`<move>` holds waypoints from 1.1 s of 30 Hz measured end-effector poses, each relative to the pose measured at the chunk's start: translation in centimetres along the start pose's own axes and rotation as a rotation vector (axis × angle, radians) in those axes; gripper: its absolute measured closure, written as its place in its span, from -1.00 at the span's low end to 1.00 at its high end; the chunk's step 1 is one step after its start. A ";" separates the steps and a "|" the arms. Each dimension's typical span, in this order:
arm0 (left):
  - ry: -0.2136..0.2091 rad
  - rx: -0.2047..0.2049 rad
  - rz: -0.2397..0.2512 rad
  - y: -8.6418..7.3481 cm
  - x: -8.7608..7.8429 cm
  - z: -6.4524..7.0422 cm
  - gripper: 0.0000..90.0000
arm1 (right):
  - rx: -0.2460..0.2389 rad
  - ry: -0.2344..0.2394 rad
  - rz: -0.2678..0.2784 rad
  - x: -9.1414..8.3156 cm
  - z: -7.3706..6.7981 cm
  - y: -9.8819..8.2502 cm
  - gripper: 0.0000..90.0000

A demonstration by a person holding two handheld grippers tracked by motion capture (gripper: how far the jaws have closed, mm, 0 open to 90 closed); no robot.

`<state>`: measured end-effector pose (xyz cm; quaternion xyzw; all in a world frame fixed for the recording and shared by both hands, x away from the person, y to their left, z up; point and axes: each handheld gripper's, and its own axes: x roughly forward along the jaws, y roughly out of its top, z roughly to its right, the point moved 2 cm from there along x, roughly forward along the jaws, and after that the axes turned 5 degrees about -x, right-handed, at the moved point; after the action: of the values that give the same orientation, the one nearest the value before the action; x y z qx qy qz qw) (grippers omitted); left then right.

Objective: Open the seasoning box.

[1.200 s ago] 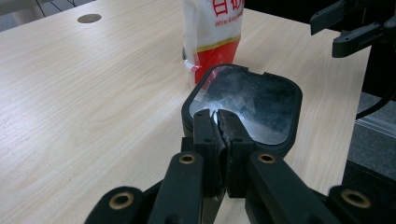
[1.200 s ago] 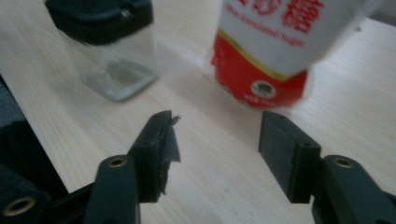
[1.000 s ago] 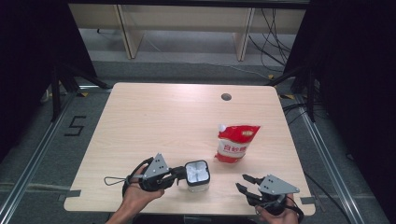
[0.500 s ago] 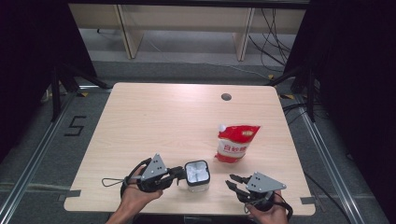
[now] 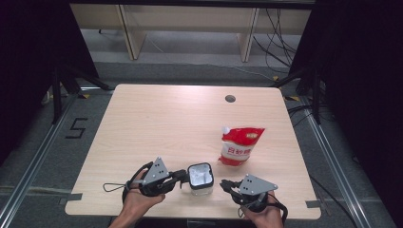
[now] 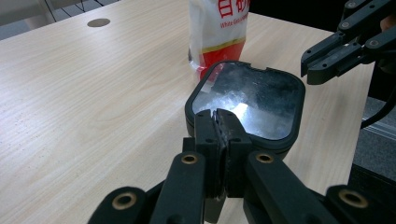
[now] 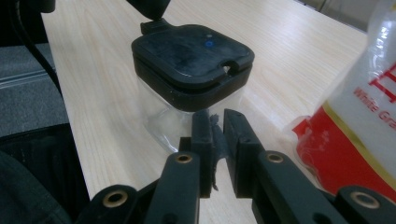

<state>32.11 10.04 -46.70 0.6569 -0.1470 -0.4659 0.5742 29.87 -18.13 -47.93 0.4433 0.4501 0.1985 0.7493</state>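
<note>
Near the table [image 5: 157, 118] front edge, left gripper [image 5: 182, 175] sat clamped on the black-lidded clear container [image 5: 200, 178]; right gripper [image 5: 224, 183], jaws just closing empty, beside it, sugar pouch [image 5: 239, 146] behind.

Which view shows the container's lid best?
Right gripper view: the lid appears whole on the clear container. The left gripper view has its glossy top behind the left gripper; the high view shows it small.

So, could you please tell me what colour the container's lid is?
Black lid, clearest in the right gripper view.
</note>
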 end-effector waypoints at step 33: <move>-0.006 -0.011 0.014 -0.2 0.0 -0.1 0.95 | -0.047 0.034 0.011 1.5 0.2 1.6 0.97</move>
<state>32.07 10.14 -46.91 0.6513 -0.1511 -0.4647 0.5806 31.04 -16.33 -47.31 0.4245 0.4555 0.2206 0.7507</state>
